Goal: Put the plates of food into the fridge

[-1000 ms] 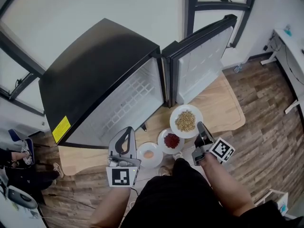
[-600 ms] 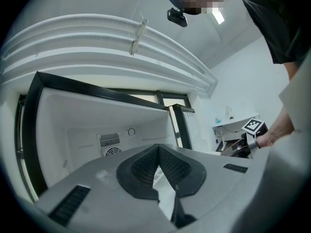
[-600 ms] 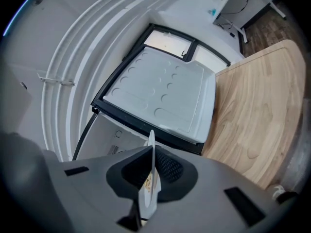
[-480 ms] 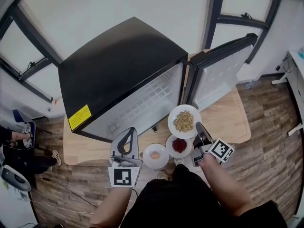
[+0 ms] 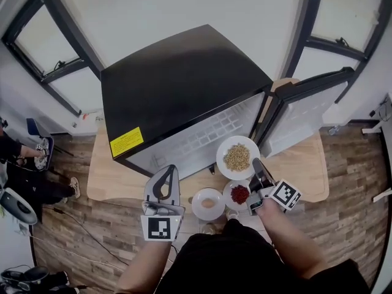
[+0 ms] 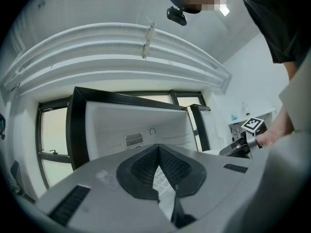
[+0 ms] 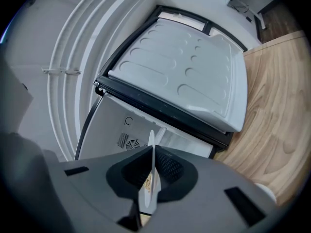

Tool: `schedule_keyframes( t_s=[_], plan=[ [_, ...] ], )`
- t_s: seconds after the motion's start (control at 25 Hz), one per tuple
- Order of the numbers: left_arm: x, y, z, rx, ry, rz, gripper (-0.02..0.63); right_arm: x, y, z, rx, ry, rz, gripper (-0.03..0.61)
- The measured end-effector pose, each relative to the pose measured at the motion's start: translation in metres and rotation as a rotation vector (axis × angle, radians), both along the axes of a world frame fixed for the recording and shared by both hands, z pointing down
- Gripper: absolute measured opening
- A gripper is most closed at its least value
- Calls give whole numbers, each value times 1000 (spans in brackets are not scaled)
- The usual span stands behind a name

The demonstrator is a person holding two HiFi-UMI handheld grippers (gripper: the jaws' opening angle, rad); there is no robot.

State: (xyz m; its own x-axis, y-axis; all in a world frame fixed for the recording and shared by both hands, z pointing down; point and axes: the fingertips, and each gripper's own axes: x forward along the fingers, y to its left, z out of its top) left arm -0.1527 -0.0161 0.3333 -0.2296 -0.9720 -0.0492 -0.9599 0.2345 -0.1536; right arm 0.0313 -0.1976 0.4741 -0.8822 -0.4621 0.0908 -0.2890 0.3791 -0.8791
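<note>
right tool [image 7: 152, 149] clamped on white plate [image 7: 151, 138] rim (seen edge-on), open fridge [image 7: 129, 127] ahead, door [image 7: 189, 72] swung wide

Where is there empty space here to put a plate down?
The fridge's wire shelf looks bare. The wooden board is bare left of the left gripper and also below the open door. The middle front is crowded: a plate of red food, a white dish, and the right gripper, jaws shut on the plate of grain.

It looks like an office or test room rather than a kitchen. A small black fridge [image 5: 177, 84] stands on a low light-wood surface [image 5: 116, 179], with brown plank flooring [image 5: 352, 170] and tall black-framed windows [image 5: 52, 54] around it.
</note>
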Motion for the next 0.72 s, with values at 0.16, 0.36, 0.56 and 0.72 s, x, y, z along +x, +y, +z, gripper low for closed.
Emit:
schedule_keyframes(
  t_s=[0.16,0.36,0.56,0.72],
  plan=[
    [-10,9,-2,3,-13,-39,3,-23,0,-6,15,-10,-51,32],
    [-24,25,-2,-13,-9,-91,3,-54,5,-14,27,-21,-115,32],
    [-36,38,-4,-2,-16,-146,3,-80,8,-15,13,-17,-162,32],
    [-43,47,-3,-5,-10,-180,4,-102,13,-15,7,-21,-198,32]
  ],
)
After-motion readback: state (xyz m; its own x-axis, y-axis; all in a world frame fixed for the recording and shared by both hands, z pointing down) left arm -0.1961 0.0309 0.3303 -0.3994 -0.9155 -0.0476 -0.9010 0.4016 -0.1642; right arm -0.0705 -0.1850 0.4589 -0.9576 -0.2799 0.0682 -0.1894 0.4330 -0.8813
